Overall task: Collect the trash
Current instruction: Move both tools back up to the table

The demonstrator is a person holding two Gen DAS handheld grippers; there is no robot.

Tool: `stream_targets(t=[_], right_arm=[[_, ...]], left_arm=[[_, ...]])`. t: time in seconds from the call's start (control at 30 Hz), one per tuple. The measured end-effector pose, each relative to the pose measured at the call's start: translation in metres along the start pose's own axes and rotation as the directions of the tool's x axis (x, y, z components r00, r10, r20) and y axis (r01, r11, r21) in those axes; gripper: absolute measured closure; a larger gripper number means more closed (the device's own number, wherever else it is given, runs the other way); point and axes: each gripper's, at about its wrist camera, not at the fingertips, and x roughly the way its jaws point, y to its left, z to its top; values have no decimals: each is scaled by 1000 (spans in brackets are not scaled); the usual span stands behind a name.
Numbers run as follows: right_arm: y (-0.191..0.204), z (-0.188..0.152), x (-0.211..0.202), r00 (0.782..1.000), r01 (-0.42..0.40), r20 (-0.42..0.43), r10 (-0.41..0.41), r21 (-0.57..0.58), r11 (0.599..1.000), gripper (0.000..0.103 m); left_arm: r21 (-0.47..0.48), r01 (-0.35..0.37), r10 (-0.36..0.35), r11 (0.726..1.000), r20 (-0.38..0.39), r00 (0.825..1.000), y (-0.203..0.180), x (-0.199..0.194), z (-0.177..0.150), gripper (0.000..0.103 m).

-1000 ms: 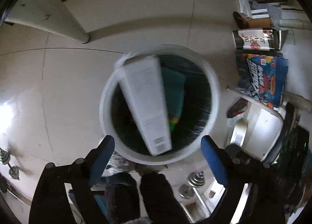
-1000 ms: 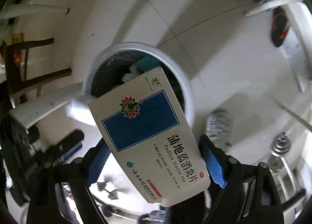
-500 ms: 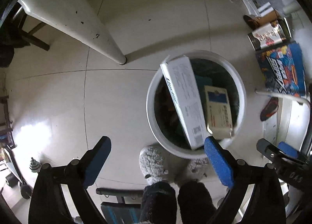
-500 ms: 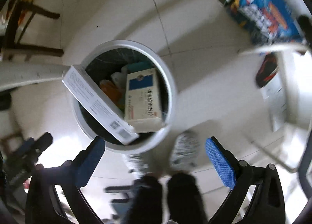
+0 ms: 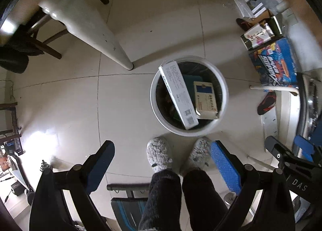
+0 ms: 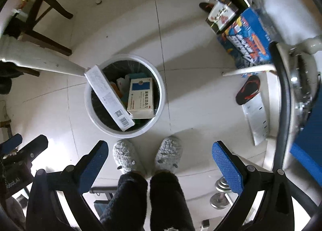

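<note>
A round white trash bin [image 5: 156,108] [image 6: 161,98] with a dark liner stands on the tiled floor below both grippers. A long white box [image 5: 178,94] [image 6: 108,98] leans across its rim. Beside it inside the bin lies a blue-and-white medicine box [image 5: 205,100] [image 6: 140,98] on top of other rubbish. My left gripper [image 5: 161,162] hangs high over the floor, open, nothing between its blue pads. My right gripper [image 6: 159,160] is likewise open and empty, pointing straight down. The right gripper's blue tips [image 5: 303,146] show at the left view's right edge.
A person's feet in grey fuzzy slippers [image 5: 159,156] [image 6: 124,156] stand just in front of the bin. A white table leg [image 5: 100,37] slants at the left. Colourful boxes [image 5: 275,63] [image 6: 247,41], a dark slipper [image 6: 248,90] and dumbbells [image 6: 219,194] lie on the right.
The right gripper let go of the medicine box, which now lies in the bin beside the long white box. Both grippers rose well above the bin, which looks smaller.
</note>
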Motion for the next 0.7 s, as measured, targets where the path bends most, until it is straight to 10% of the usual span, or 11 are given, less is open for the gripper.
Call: stream_targets(t=[0.7], right_arm=[[13,-14,-274,988,-113,109,109,31,993,0]], left_arm=[[2,6,-6,1000,180,984,15,-247,-13,5]])
